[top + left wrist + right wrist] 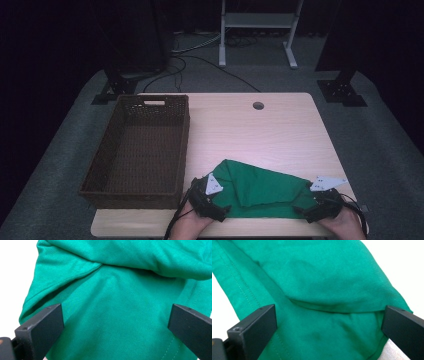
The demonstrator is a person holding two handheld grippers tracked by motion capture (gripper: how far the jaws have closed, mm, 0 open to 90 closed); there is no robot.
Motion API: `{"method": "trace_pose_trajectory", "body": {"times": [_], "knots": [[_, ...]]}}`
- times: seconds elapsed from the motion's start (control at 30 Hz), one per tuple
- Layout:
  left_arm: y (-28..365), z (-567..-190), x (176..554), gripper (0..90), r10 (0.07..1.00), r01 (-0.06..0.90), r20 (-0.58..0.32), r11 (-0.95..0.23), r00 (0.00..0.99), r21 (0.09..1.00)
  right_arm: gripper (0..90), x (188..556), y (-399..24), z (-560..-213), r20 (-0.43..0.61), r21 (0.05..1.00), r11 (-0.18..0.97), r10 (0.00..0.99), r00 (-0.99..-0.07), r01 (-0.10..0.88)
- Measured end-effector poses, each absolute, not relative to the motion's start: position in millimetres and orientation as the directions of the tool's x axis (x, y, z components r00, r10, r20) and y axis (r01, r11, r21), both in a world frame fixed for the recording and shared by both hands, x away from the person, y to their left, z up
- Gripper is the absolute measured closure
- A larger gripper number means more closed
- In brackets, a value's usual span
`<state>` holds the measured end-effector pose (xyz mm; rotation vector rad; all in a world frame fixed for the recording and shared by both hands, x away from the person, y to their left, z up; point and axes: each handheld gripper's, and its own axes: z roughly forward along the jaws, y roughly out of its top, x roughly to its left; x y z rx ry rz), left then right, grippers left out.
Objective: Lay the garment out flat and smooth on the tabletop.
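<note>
Your hands come in at the bottom edge of the high view, cut off at the wrists, one on each tool. Your left tool (214,202) sits at the near left corner of the green cloth (260,187), angled in toward it; your right tool (311,209) sits at the near right corner, angled in likewise. Each carries a grey plate on top and trails a cable off the near edge.

In the left gripper view your left tool (115,327) has its jaws spread wide, with the cloth (120,302) lying between and beyond them; a fold crosses the upper part. In the right gripper view your right tool (328,327) is spread the same way over the cloth (324,285), where a stitched hem runs down the left side. Whether either jaw touches the fabric is hard to tell.

The cloth lies crumpled at the near edge of the tabletop (270,130), right of centre. No writing or label can be read on it.

Left of it stands a dark wicker basket (102,165). A round hole (258,105) sits near the far edge of the tabletop. Beyond, the room is dark; a white frame (257,22) and floor cables are faintly visible.
</note>
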<state>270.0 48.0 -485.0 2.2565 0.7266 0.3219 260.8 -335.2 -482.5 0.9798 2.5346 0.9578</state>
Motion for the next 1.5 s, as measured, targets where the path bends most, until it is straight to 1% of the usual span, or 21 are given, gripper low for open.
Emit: {"method": "trace_pose_trajectory", "body": {"times": [0.17,0.53,1.03,1.5], "knots": [[48,-485,270,0.0,0.588,0.405,0.013,-0.572,0.809,0.713,0.0,259,-337,-478,0.009,0.654,0.556,0.672,-0.74,0.512],[48,-485,270,0.0,0.588,0.405,0.013,-0.573,0.809,0.713,0.0,252,-349,-456,0.012,0.726,0.5,0.677,-0.735,0.472],[48,-485,270,0.0,0.587,0.405,0.013,-0.573,0.809,0.713,0.0,262,-335,-440,0.006,0.764,0.491,0.644,-0.765,0.419],[48,-485,270,0.0,0.587,0.405,0.013,-0.573,0.809,0.713,1.1,272,-324,-436,0.023,0.775,0.486,0.617,-0.787,0.404]]}}
